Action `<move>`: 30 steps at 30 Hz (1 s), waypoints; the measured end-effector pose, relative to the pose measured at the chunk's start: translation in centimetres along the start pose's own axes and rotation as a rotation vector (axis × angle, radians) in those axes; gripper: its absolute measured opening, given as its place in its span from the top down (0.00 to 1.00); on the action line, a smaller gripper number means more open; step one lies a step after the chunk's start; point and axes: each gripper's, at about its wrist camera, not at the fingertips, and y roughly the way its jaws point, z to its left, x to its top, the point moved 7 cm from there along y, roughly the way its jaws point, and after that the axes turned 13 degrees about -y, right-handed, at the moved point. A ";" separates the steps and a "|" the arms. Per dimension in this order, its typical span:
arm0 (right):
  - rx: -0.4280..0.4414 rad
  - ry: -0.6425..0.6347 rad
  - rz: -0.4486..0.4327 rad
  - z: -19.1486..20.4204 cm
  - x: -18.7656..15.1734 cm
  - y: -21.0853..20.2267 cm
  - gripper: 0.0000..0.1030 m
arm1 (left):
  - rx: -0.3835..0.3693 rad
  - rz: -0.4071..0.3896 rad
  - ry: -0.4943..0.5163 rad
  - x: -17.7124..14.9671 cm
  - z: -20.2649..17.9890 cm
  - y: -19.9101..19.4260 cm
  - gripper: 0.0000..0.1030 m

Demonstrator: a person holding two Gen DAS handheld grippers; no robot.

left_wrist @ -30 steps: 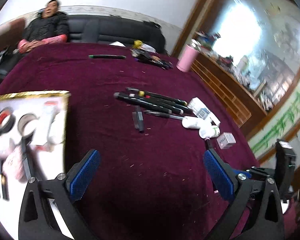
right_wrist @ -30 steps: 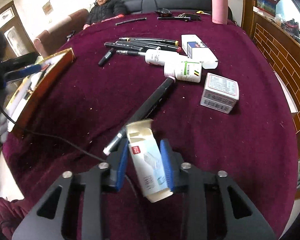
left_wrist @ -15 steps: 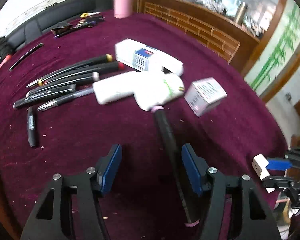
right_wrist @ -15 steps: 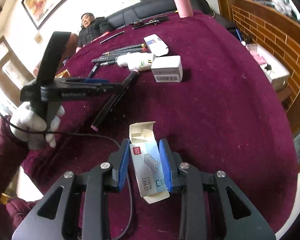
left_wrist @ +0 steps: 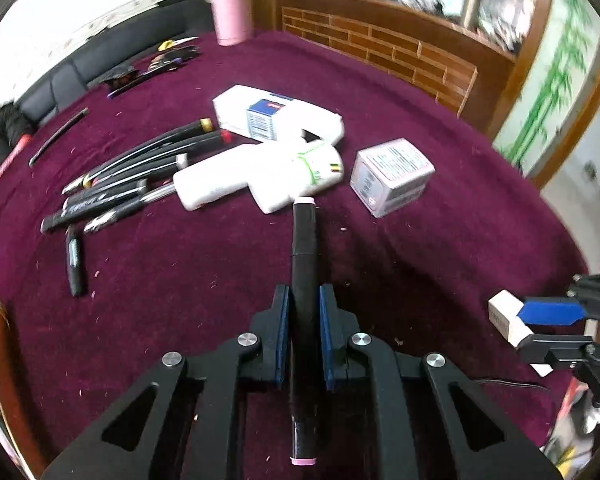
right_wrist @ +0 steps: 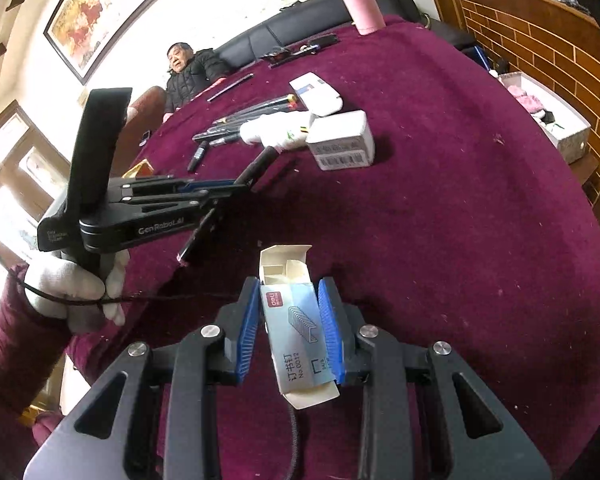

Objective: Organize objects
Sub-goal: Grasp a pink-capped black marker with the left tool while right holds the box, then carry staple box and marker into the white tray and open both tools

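My left gripper (left_wrist: 303, 304) is shut on a long black marker with pink ends (left_wrist: 305, 248), gripped near its middle over the maroon tablecloth (left_wrist: 180, 280). It also shows in the right wrist view (right_wrist: 224, 192), with the marker (right_wrist: 256, 166) sticking out both ways. My right gripper (right_wrist: 288, 300) is shut on a small blue-and-white staples box (right_wrist: 296, 320) with its top flap open. That gripper shows at the right edge of the left wrist view (left_wrist: 540, 316), holding the box (left_wrist: 504, 316).
Ahead lie several black pens (left_wrist: 132, 172), two white bottles (left_wrist: 260, 176), a long white box (left_wrist: 276, 116) and a small pinkish box (left_wrist: 392, 176). A pink flask (left_wrist: 230, 12) stands at the far edge. A gold-edged tray (right_wrist: 140, 170) lies left. A person (right_wrist: 188, 68) sits on the sofa.
My left gripper has swung from the tray side to the marker and closed on it. My right gripper has carried the staples box back toward the table's near edge.
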 end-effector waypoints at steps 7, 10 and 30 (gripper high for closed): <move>0.045 -0.024 -0.043 3.0 2.9 0.6 0.77 | -0.080 -0.129 -0.174 -0.5 5.7 -5.8 0.89; 0.110 -0.043 -0.049 5.4 4.5 1.5 0.99 | -0.108 -0.190 -0.250 -1.4 9.1 -8.8 0.89; -0.060 -0.353 0.223 9.5 -0.3 4.5 0.56 | -0.197 -0.304 -0.486 -7.0 19.4 -13.8 0.89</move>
